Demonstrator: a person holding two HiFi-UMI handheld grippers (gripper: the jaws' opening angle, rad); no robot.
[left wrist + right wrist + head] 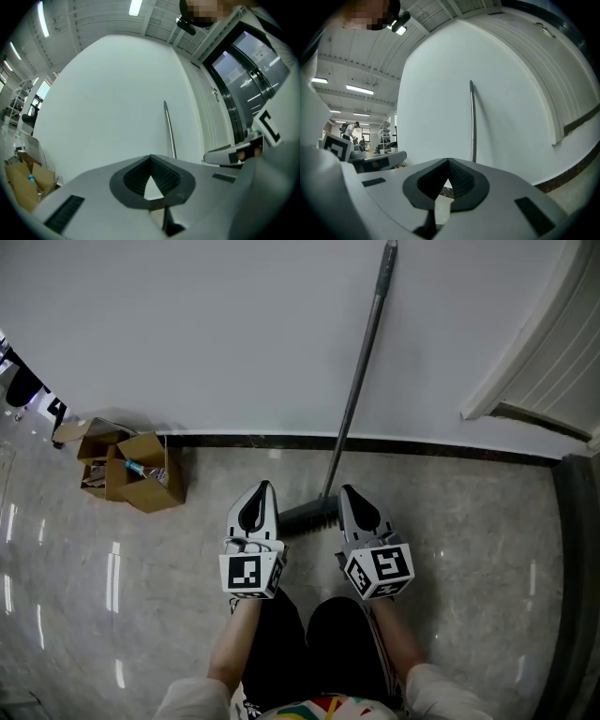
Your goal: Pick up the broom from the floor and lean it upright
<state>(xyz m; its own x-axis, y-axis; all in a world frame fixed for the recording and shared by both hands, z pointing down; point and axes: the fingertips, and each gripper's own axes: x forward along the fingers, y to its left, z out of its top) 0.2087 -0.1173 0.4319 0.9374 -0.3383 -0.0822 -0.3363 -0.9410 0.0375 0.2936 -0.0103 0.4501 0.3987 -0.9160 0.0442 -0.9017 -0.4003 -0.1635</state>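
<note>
The broom (354, 395) is propped against the white wall (206, 334). Its grey handle slants up and to the right until the tip rests on the wall. Its dark bristle head (307, 516) sits on the floor (469, 540), just in front of the dark skirting strip (431, 450). I judge that this lean is what holds it up: the foot is set out from the wall, so the handle's weight presses into the wall. The upright part of the job looks done.

My left hand-held gripper (265, 487) and my right hand-held gripper (346, 491) flank the bristle head, one on each side. They are near it but, as far as I can tell, apart from it. Both are clenched on nothing: in each gripper view the ribbed pads meet at the tips, and only the wall and the thin handle show beyond them. Low and level on either side of the foot, they are placed, I would guess, to catch the broom if it slips.

There is bare floor on both sides and back toward my legs, so I can draw straight back. To the left, open cardboard boxes (136, 474) sit against the wall, well apart from the broom. To the right, a white ribbed door panel (553, 352) stands beyond the handle's tip, and a dark frame (574, 568) runs down the right edge. The handle tilts toward that side, so any slide would likely go that way.
</note>
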